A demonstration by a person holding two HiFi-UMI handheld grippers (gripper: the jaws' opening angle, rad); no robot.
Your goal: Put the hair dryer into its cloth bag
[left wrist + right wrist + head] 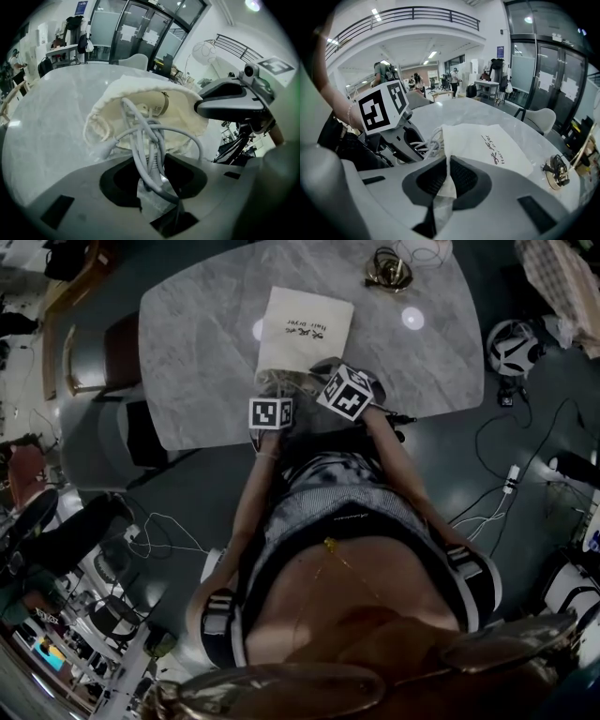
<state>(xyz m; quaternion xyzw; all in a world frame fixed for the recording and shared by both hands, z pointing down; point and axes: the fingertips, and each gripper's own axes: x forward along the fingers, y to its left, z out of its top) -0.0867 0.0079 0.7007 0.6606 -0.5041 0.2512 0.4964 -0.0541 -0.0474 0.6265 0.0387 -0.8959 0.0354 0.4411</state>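
Cream cloth bag (305,329) half-hiding dryer (157,107), cord (140,140) spilling out

head view dim | gripper views bright, lit from overhead | fisheye-warped edges, black corners

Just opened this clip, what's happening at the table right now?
A person at the marble table is working with two handheld grippers. The right gripper is shut on the rim of the cloth bag, holding its mouth up. The left gripper grips the grey power cord, which is bunched at the bag's opening. A cream body, seemingly the hair dryer, already sits inside the bag; most of the cord is not yet in.
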